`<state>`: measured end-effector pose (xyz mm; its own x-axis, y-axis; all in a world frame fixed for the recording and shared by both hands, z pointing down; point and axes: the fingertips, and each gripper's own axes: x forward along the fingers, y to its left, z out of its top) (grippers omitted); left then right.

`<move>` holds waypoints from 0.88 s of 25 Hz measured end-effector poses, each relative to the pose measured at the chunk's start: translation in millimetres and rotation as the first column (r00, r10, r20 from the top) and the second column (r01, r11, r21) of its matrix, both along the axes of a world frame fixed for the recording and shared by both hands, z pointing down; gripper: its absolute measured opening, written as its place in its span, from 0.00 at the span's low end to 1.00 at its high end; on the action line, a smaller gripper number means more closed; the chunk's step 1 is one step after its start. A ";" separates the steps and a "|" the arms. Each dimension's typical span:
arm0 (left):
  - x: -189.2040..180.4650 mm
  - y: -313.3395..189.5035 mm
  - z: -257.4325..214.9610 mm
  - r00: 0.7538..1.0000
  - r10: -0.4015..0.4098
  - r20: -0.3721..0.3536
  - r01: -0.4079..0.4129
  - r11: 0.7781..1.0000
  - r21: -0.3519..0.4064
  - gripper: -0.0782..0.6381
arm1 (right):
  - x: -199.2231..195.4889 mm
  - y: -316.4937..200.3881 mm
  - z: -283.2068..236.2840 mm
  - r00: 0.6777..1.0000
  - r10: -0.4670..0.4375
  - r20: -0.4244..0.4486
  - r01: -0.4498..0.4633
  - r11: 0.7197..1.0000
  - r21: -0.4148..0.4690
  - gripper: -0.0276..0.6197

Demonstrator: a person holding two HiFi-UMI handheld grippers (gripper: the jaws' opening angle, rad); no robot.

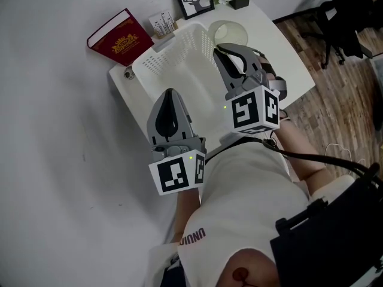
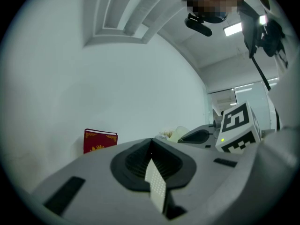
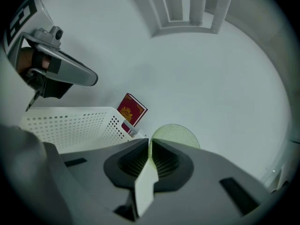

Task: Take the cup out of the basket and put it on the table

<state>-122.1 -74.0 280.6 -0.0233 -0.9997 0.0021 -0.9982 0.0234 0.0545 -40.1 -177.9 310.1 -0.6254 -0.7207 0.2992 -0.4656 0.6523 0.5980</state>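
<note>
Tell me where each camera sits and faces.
Head view: on the person's head, steeply down at basket, left gripper, right gripper, torso.
Left gripper view: on the left gripper, along its shut jaws toward red book; right gripper shows.
Right gripper view: on the right gripper, along its jaws pinching the cup, toward basket; left gripper shows.
Shared: all three show the red book.

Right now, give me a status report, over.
Left tool shut, empty. Right tool shut on pale green cup rim. Cup outside white basket, by its far corner. Nothing seen in the way.
</note>
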 end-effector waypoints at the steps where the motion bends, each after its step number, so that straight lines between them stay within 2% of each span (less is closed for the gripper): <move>1: 0.6 -1.0 0.3 1.000 0.003 0.000 -0.003 1.000 -0.001 0.12 | 2.3 -1.6 -0.1 1.000 0.007 0.000 -0.007 1.000 0.000 0.10; 22: 17.6 -14.5 6.0 0.998 0.063 -0.003 -0.063 0.998 -0.023 0.12 | 50.1 -23.4 10.6 0.988 0.155 -0.008 -0.155 0.987 -0.038 0.10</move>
<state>-104.5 -88.5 286.6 0.0402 -0.9989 0.0249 -0.9977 -0.0387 0.0565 10.0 -201.3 320.8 -0.5055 -0.7967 0.3313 -0.5599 0.5951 0.5765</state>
